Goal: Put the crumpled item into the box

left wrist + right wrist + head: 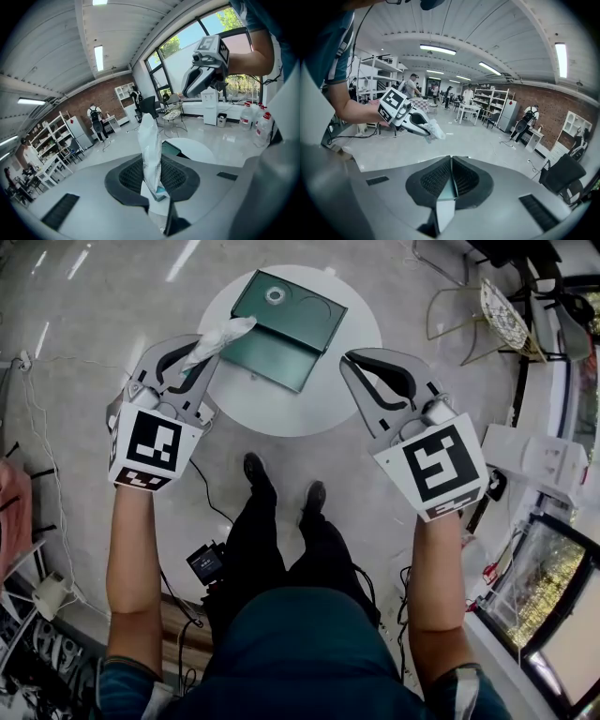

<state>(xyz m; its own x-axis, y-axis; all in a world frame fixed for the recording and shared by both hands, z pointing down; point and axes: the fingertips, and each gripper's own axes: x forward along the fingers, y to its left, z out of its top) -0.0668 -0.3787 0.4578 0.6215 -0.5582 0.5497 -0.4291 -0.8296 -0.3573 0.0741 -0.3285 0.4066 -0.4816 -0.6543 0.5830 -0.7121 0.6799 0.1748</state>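
Reaches forward with both bare forearms, 1 gripper in each hand, marker cubes turned up toward the head. Angles the left gripper (202, 351) up and to the right, toward the table. Clamps its jaws on the white crumpled item (221, 336), pinched low between the pads and sticking out well past the tips. Carries that item in the air at the left edge of the dark green box (281, 329) — not yet inside. Holds the right gripper (349, 362) at the box's right side, jaws pressed together on nothing, apart from box and item.

Stands behind a white round table (356, 381) bearing the open box, with a pale ring (275, 295) in its far half. Plants dark shoes (255, 468) on the grey floor just short of the table, with a black device (206, 563) and cables beside the left leg. Hides the box's near-left corner from the head view behind item and jaw tips.

Adds up to 2 grippers, 1 crumpled item, 1 box, 1 table, 1 ring, 2 shoes — plus several people far off among shelves in both gripper views.
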